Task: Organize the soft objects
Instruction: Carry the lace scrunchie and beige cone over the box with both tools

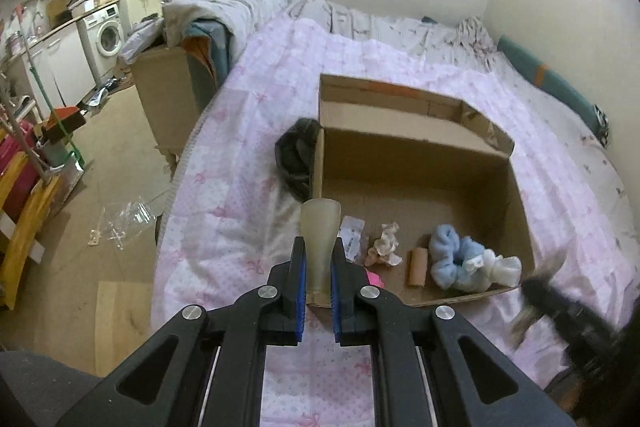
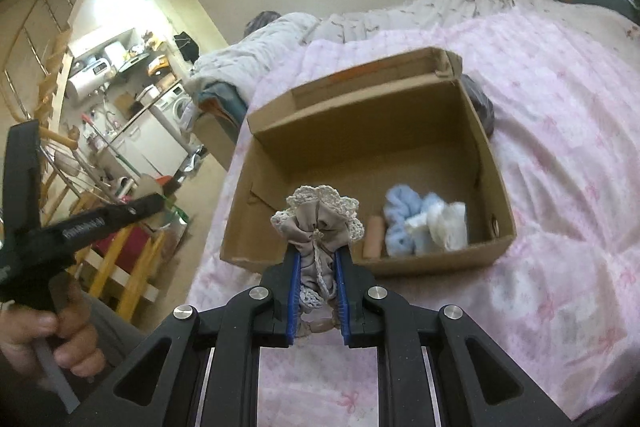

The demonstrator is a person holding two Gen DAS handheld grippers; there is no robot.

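Two grippers are holding soft things above the cardboard box on the bed.
Left gripper jaws are clamping a translucent beige rubbery piece; right gripper jaws are squeezing a grey lace-trimmed pouch.

A bed is covered by a pink and white quilt printed with bows. An open cardboard box is set directly on the quilt, near the middle of the bed. A dark crumpled bag lies on the quilt, touching the box's left wall in the left wrist view. At the far end, a rumpled pale duvet is heaped. A teal cushion is laid along the far right edge, by the wall.
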